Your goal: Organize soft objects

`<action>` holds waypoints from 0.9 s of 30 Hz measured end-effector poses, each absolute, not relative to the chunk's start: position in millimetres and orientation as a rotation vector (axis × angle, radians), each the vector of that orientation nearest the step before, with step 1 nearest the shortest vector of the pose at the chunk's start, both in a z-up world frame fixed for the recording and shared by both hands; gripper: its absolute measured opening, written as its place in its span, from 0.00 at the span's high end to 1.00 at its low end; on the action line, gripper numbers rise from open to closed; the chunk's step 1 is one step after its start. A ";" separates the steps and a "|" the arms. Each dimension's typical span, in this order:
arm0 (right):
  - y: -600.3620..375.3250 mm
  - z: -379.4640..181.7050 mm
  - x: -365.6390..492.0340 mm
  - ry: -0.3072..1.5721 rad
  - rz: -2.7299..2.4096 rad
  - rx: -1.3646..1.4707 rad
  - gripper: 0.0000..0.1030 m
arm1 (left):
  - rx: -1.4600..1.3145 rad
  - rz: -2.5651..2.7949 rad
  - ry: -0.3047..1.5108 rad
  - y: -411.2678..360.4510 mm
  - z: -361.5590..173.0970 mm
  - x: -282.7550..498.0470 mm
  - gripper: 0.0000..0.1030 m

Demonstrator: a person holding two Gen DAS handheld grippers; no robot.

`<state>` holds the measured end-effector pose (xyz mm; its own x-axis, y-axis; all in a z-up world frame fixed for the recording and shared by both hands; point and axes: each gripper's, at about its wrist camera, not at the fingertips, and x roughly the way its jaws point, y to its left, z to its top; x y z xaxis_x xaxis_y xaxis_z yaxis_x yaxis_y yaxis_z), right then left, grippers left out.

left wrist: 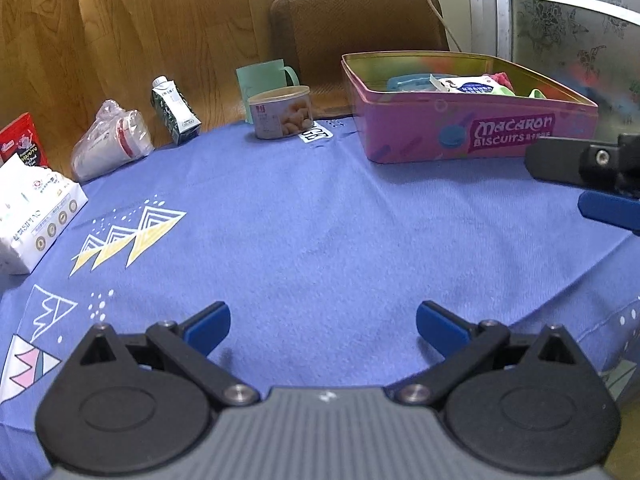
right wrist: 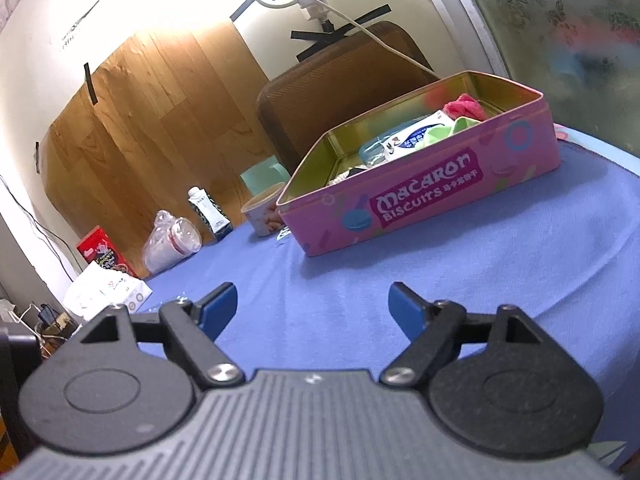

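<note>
A pink "Macaron Biscuits" tin (left wrist: 460,136) stands open at the back right of the blue cloth; it also shows in the right wrist view (right wrist: 420,196). Inside lie a white-and-blue packet (left wrist: 468,85), a pink fuzzy item (right wrist: 464,107), a green soft item (right wrist: 444,130) and a blue item (left wrist: 404,82). My left gripper (left wrist: 323,328) is open and empty above the cloth, well short of the tin. My right gripper (right wrist: 312,304) is open and empty, also in front of the tin; its side shows at the left wrist view's right edge (left wrist: 600,184).
Along the back stand a round snack can (left wrist: 280,112), a mint green cup (left wrist: 264,76), a dark milk carton (left wrist: 174,110), a plastic-wrapped cup stack (left wrist: 110,140), a white tissue pack (left wrist: 32,216) and a red packet (left wrist: 20,140). A brown chair back (left wrist: 356,28) is behind the table.
</note>
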<state>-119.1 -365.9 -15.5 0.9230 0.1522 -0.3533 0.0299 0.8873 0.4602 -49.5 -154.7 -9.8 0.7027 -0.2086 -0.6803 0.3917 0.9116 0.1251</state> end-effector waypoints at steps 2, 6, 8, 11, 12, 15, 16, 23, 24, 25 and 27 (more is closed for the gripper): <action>-365.5 -17.8 -118.4 0.401 0.067 0.481 0.17 | 0.269 -0.336 0.722 -155.5 -10.9 -50.1 0.00; -365.8 -21.2 -117.6 0.412 0.066 0.486 0.17 | 0.268 -0.324 0.718 -155.6 -13.2 -50.5 0.00; -366.9 -21.9 -117.4 0.415 0.067 0.488 0.17 | 0.273 -0.315 0.711 -155.2 -14.0 -50.7 0.00; -368.2 -23.3 -117.0 0.419 0.067 0.491 0.17 | 0.285 -0.308 0.714 -156.4 -15.6 -50.7 0.00; -368.4 -23.8 -117.2 0.420 0.065 0.493 0.17 | 0.282 -0.311 0.718 -156.2 -15.8 -50.8 0.00; -367.4 -24.7 -117.4 0.421 0.061 0.496 0.17 | 0.279 -0.311 0.722 -156.1 -16.0 -51.9 0.00; -367.4 -25.0 -117.4 0.422 0.061 0.496 0.17 | 0.278 -0.310 0.721 -156.1 -16.0 -52.4 0.00; -369.5 -26.5 -117.6 0.424 0.057 0.501 0.17 | 0.276 -0.310 0.724 -154.9 -15.8 -53.2 0.00; -369.9 -26.9 -117.7 0.424 0.055 0.502 0.17 | 0.276 -0.310 0.724 -154.9 -15.7 -53.5 0.00; -370.2 -27.3 -118.0 0.424 0.053 0.504 0.17 | 0.275 -0.310 0.725 -155.1 -15.7 -53.7 0.00; -369.9 -27.7 -118.7 0.424 0.049 0.506 0.17 | 0.275 -0.310 0.727 -155.2 -15.9 -54.0 0.00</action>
<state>-118.7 -369.9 -27.7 0.9122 0.1487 -0.3817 0.0579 0.8756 0.4796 -54.0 -155.2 -15.9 0.7055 -0.1813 -0.6851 0.3696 0.9190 0.1374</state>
